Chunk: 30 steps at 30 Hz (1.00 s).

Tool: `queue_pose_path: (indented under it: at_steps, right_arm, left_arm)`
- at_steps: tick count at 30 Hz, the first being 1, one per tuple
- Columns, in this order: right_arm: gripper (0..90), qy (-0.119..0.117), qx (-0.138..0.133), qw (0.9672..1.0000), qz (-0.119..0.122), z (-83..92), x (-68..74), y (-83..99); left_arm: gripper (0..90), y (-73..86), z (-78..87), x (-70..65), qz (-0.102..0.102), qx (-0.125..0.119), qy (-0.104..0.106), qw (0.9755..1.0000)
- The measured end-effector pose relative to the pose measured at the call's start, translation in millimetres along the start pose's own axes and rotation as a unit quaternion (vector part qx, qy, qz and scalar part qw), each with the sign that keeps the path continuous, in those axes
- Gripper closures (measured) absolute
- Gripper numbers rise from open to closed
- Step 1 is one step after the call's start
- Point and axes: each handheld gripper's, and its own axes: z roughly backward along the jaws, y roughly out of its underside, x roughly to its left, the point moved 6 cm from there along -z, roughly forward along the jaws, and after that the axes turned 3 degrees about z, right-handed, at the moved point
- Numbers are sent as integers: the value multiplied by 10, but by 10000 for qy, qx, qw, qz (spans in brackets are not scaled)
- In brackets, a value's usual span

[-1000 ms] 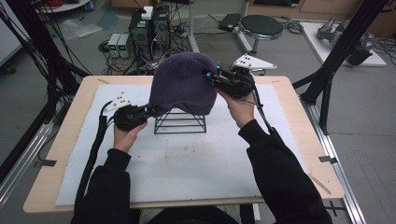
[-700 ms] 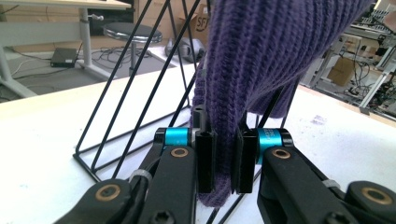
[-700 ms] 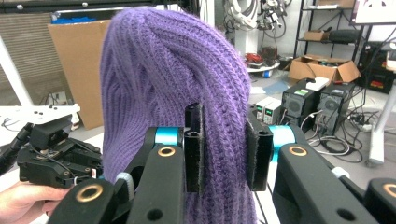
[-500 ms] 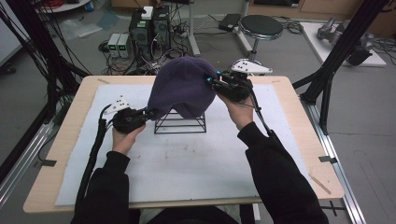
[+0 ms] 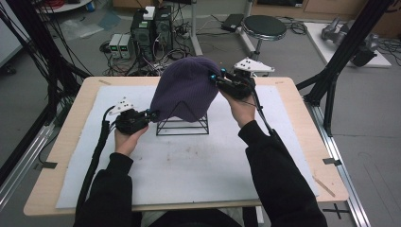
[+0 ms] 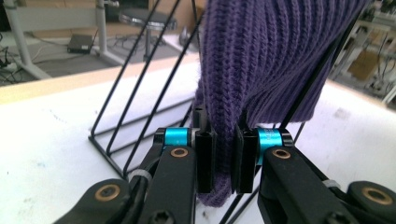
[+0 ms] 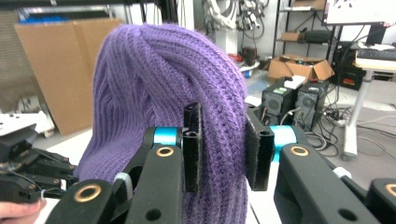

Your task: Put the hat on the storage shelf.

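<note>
purple beanie (image 5: 185,92) pinched at opposite edges over wire rack (image 5: 183,125)

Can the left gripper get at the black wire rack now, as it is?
Probably not at once: the left gripper is shut on the purple hat's lower edge. The wire rack stands right beside it, unblocked, once it lets go.

Purple knit beanie (image 5: 187,90) over wire stand (image 5: 183,126)
</note>
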Motion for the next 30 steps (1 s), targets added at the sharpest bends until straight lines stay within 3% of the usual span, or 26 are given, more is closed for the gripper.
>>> queue_pose_path:
  at_steps: [8,17,30]
  right_arm:
    - [729,-30,298,9991,292,12,102,88]
    - [726,-101,523,9984,197,21,63,280]
    - [703,-255,737,9968,190,226,179,288]
  left_arm:
    - [822,131,-57,-17,-98,288,22,9995]
    - [823,209,-77,0,-207,522,-63,9984]
    - [824,289,-67,-49,-296,882,-66,9956]
